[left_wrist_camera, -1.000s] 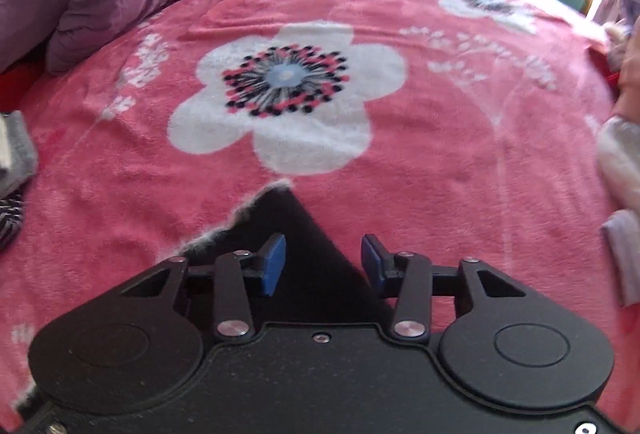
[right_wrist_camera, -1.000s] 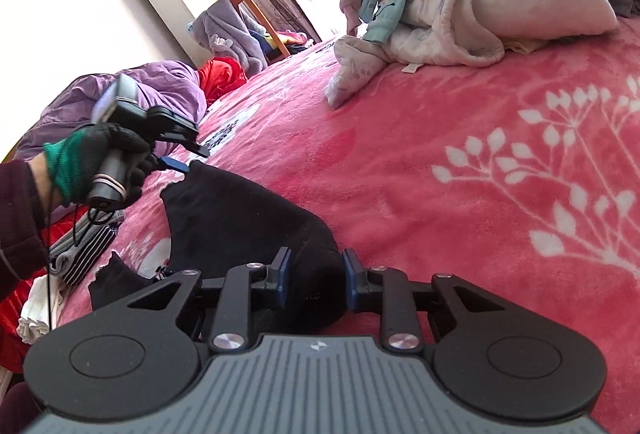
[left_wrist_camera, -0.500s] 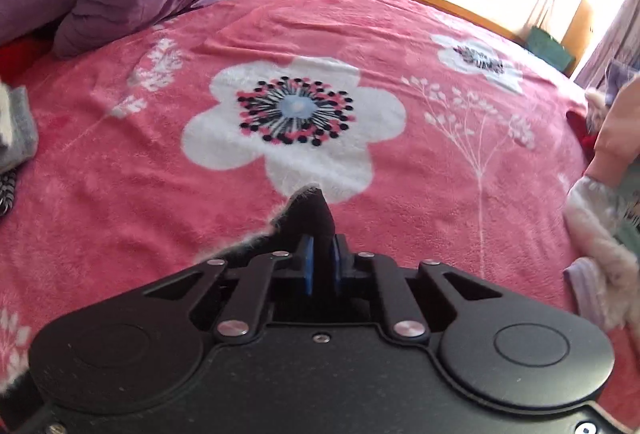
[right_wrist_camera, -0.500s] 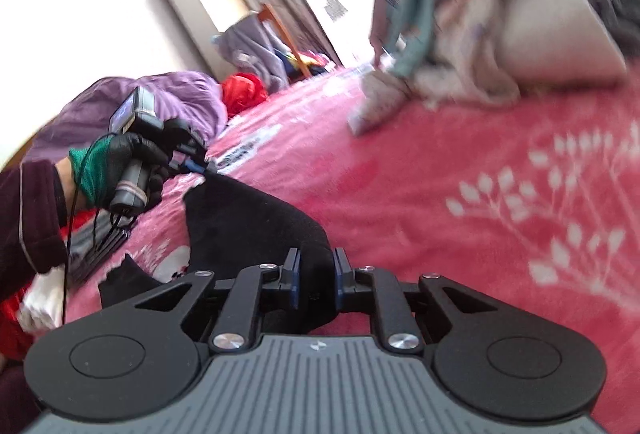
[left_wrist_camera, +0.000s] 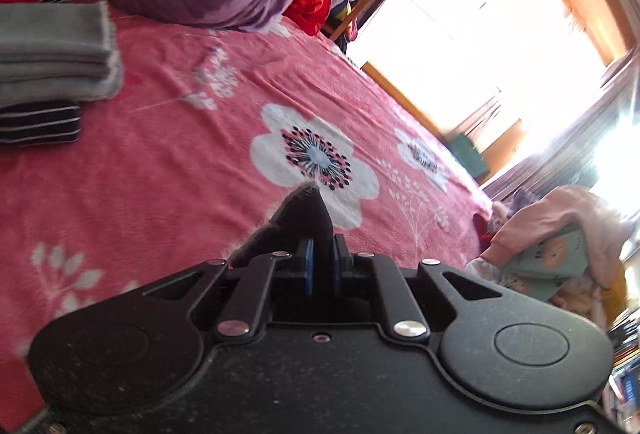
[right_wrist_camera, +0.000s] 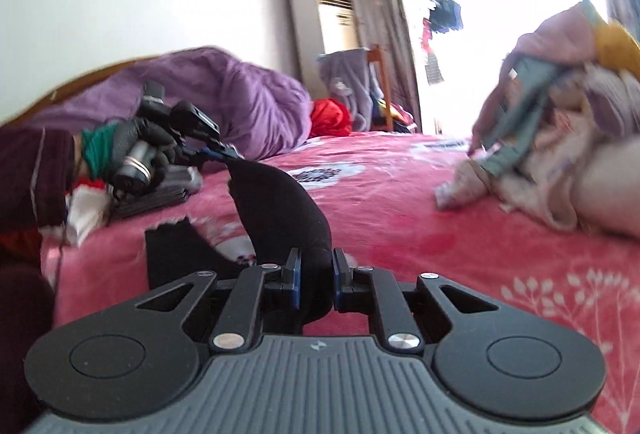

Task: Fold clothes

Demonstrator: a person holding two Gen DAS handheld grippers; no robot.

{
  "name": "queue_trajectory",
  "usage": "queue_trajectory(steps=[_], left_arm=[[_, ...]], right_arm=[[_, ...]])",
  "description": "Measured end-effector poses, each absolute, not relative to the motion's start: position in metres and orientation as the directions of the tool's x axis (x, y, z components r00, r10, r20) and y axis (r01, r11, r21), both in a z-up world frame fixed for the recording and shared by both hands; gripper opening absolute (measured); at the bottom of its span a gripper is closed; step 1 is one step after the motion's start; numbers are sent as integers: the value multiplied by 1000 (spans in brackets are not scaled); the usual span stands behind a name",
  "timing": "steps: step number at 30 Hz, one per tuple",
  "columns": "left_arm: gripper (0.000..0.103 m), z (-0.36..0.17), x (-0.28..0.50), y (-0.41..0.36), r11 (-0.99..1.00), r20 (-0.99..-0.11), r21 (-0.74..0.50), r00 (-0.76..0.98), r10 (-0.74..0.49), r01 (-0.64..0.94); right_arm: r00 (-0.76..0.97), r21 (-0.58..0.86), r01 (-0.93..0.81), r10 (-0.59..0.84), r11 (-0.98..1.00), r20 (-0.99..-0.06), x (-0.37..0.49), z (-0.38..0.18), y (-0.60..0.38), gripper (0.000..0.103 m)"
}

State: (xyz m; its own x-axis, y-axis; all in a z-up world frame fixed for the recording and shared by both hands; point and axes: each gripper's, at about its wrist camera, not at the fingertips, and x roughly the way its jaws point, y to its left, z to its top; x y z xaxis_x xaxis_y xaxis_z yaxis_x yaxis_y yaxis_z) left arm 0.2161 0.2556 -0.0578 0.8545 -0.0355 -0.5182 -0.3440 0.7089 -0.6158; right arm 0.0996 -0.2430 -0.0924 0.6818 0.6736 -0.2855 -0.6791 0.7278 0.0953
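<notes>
A black garment hangs lifted above the pink flowered blanket, stretched between both grippers. My right gripper is shut on one bunched end of it, and the cloth fills the gap between the blue pads. In a gloved hand at the left, my left gripper pinches the far corner. From the left wrist, that gripper is shut on the black garment, whose fuzzy corner pokes out past the pads. A loose flap of the garment droops toward the blanket.
Folded grey clothes lie stacked over a striped black item at the bed's left. A purple duvet lies behind. At the right is a heap of unfolded clothes. An air conditioner and a chair stand beyond the bed.
Both grippers closed on the black garment and raised it off the blanket. The left hand swung away to the left and rolled, pulling the cloth out between the two.
</notes>
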Motion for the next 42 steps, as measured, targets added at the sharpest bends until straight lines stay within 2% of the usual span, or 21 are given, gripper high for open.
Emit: queue_trajectory(steps=[4, 8, 10, 13, 17, 20, 23, 26, 32, 33, 34, 36, 38, 42], left_arm=[[8, -72, 200, 273, 713, -547, -608, 835, -57, -350], [8, -78, 182, 288, 671, -504, -668, 859, -92, -321], [7, -85, 177, 293, 654, -512, -681, 853, -104, -329], [7, -90, 178, 293, 639, -521, -694, 844, -127, -332], [7, -75, 174, 295, 601, -428, -756, 890, -156, -258], [7, -83, 156, 301, 584, -398, -777, 902, -166, -235], [7, -117, 132, 311, 548, -435, -784, 888, -150, -291], [6, -139, 110, 316, 489, -415, -821, 896, -159, -294], [7, -139, 98, 323, 483, -407, -826, 900, -156, -290], [10, -141, 97, 323, 481, -412, -826, 897, -162, -293], [23, -142, 97, 323, 481, -413, -826, 896, -165, -292], [32, -143, 98, 322, 483, -406, -830, 897, -176, -281], [32, -140, 99, 322, 483, -385, -837, 905, -184, -258], [32, -140, 106, 321, 515, -415, -810, 895, -165, -281]], right_arm=[[687, -94, -709, 653, 699, -319, 75, -96, -218, 16], [667, -246, -742, 647, 624, -369, 48, -104, -191, 16], [660, -319, -751, 641, 578, -392, 32, -109, -179, 15], [696, -388, -718, 610, 578, -378, 25, -109, -169, 15], [787, -436, -616, 529, 656, -318, 42, -95, -175, 15], [782, -460, -621, 536, 634, -317, 37, -93, -180, 15], [743, -520, -664, 554, 538, -376, 20, -112, -175, 15], [704, -575, -696, 565, 429, -431, 2, -132, -164, 14], [670, -597, -722, 571, 351, -475, -16, -145, -150, 15], [671, -598, -722, 567, 349, -478, -18, -145, -148, 15], [672, -598, -721, 563, 349, -481, -19, -146, -147, 15], [680, -598, -717, 551, 359, -484, -20, -146, -146, 15], [696, -597, -704, 539, 384, -474, -19, -145, -147, 15], [727, -597, -677, 520, 431, -449, -13, -148, -145, 15]])
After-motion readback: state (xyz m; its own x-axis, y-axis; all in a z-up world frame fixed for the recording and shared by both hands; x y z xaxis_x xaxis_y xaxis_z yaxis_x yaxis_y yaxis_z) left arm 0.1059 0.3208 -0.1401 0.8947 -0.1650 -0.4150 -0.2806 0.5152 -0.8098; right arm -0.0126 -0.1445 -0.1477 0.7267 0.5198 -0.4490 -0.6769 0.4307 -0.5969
